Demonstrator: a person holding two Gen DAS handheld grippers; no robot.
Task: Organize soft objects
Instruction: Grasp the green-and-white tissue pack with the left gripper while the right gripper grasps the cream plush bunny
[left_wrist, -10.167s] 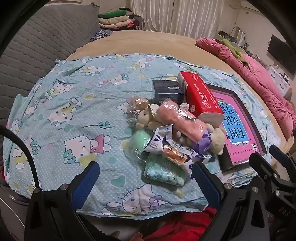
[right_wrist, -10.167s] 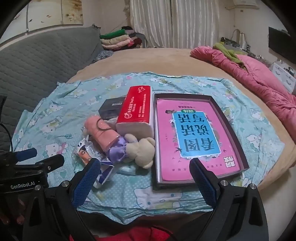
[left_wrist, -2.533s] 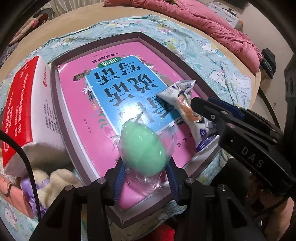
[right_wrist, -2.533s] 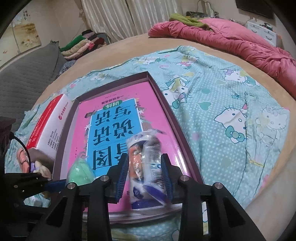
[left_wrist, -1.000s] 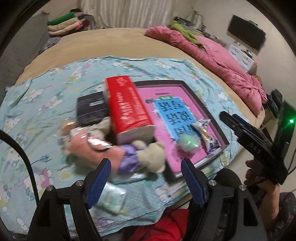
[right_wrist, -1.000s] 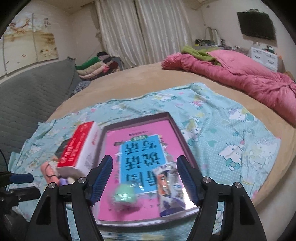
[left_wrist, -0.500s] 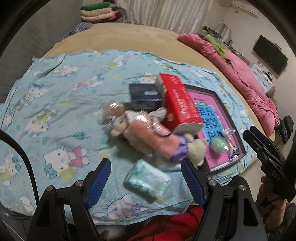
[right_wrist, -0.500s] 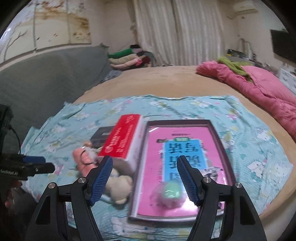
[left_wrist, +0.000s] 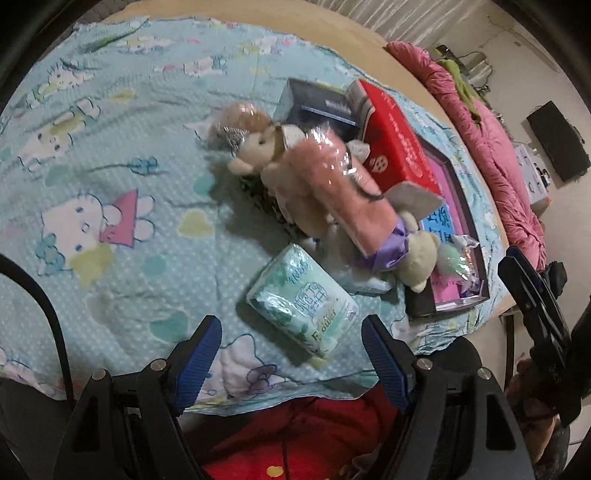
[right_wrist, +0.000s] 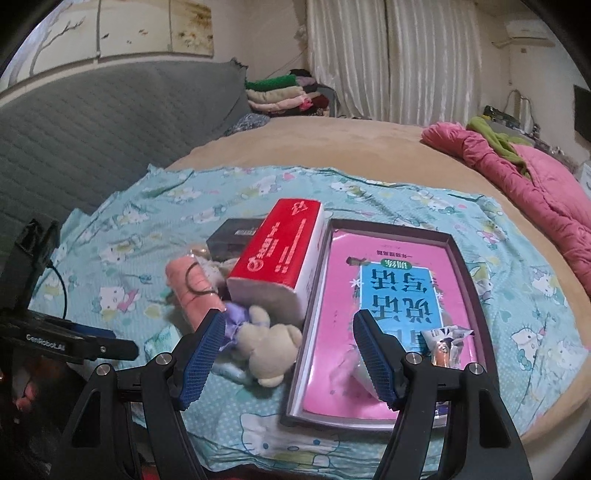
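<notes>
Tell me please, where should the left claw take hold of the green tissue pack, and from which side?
Probably from above, across the short width of the green tissue pack. It lies flat and alone on the sheet, its two long sides free, and the open left claw is already above its near end.

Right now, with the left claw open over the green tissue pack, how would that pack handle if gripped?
The tissue pack looks puffy, so it would probably squash. Its glossy wrap may slip. It lies flat, so rolling seems unlikely.
</notes>
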